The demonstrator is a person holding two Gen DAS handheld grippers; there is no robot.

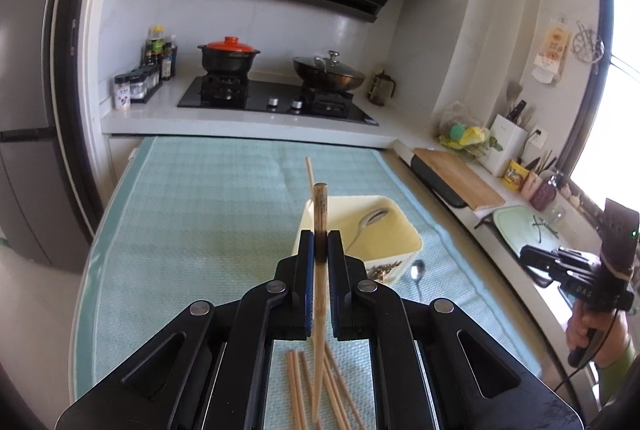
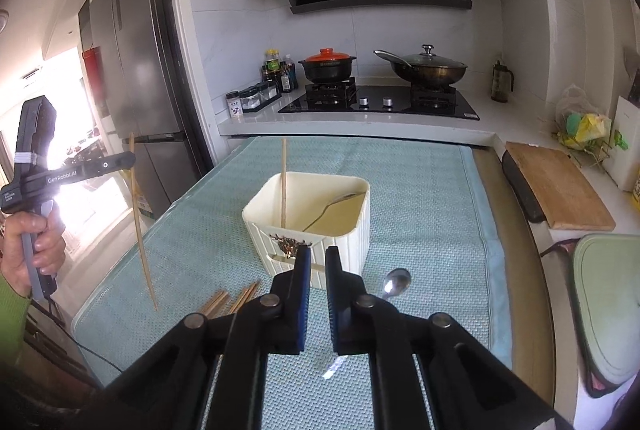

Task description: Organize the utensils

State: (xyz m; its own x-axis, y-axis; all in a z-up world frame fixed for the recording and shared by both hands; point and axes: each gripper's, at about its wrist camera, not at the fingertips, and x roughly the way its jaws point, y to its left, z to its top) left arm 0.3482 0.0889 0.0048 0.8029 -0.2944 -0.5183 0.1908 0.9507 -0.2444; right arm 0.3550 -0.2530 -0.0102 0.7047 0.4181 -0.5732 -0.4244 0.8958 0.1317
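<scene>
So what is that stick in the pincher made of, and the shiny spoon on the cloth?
The chopstick in the left gripper looks like bamboo or wood: tan, matte, faint grain. The spoon looks like polished metal, probably steel: it is mirror-bright with glare.

Ahead of me sits a black glass gas hob [image 2: 380, 104]. On its left burner I see a black clay pot with an orange lid [image 2: 328, 64], on its right a dark wok under a glass lid [image 2: 426, 68]. Left of the hob stand dark sauce bottles [image 2: 278, 72]; right of it lies a wooden cutting board [image 2: 558, 186].
</scene>
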